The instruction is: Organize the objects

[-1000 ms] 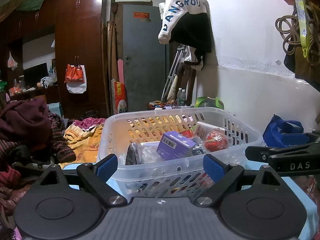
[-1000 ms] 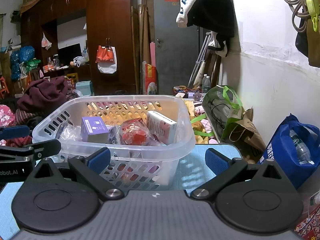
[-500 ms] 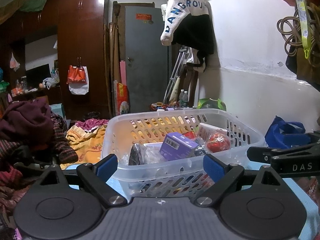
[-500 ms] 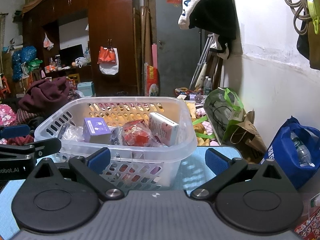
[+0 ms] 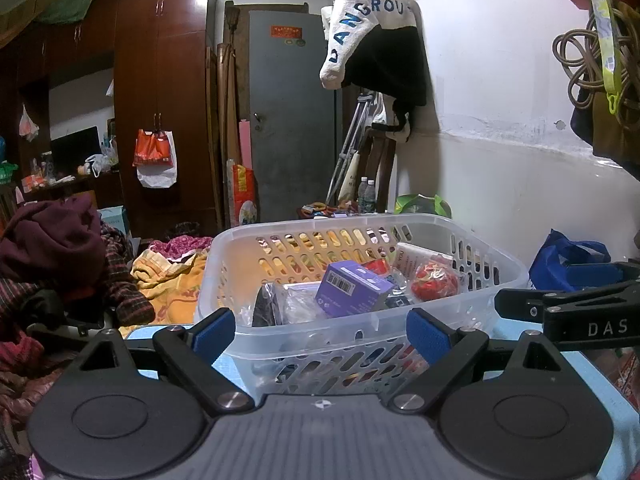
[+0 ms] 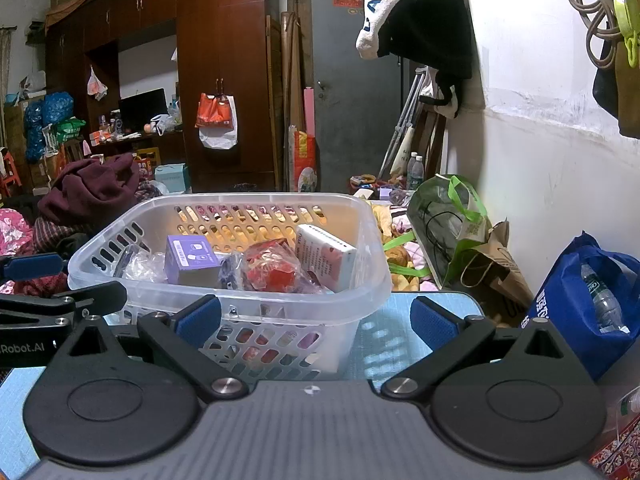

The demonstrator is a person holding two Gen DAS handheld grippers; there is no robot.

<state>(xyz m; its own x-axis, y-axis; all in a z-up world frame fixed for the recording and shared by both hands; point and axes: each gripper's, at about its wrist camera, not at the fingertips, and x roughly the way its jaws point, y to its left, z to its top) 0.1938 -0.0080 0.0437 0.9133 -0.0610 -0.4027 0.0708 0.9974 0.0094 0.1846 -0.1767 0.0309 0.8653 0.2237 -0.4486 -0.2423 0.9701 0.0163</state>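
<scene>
A clear perforated plastic basket (image 5: 492,264) (image 6: 372,280) stands on a light-blue table top (image 6: 388,340). Inside lie a purple box (image 5: 352,288) (image 6: 192,260), a red wrapped item (image 5: 434,280) (image 6: 272,268), a white-and-pink carton (image 6: 326,256) and crinkled clear packets (image 5: 298,300). My left gripper (image 5: 320,332) is open just in front of the basket's near wall, nothing between its blue pads. My right gripper (image 6: 316,316) is open too, facing the basket's near right corner. Each gripper shows in the other's view as a black arm (image 5: 568,312) (image 6: 52,308) beside the basket.
A white wall (image 5: 520,180) runs along the right. Blue bag (image 6: 580,300) with a water bottle, green bag (image 6: 444,216) and paper bag sit by the table's right side. Piled clothes (image 5: 52,248) lie left, wardrobes (image 5: 160,100) and a grey door (image 5: 292,120) behind.
Both views have shifted slightly: the basket sits a little higher and further right in each frame. The grippers stay open and the basket's contents have not moved.
</scene>
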